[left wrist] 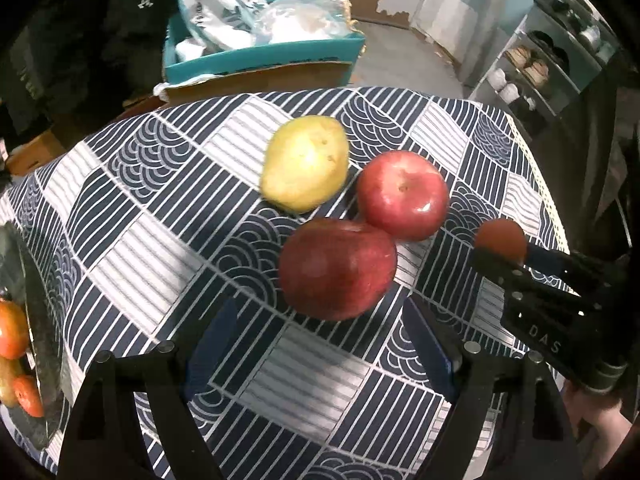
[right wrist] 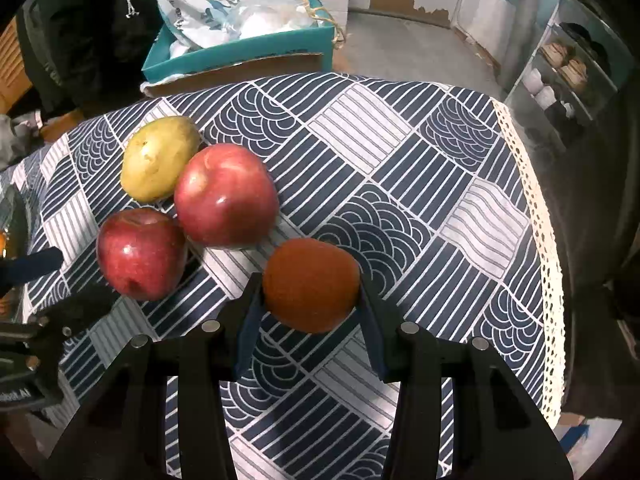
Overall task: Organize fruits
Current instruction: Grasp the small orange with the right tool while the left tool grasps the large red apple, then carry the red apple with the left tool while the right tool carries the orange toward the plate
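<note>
Near right of the apples, right gripper clamps the orange fruit at mid-girth: firm, light, slightly slippery; left gripper spread wide, empty.

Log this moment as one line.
right gripper: shut on orange | left gripper: open, empty, near dark red apple | pear: on tablecloth

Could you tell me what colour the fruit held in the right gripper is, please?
Orange-brown, with a matte skin; the held fruit shows best in the right wrist view.
</note>
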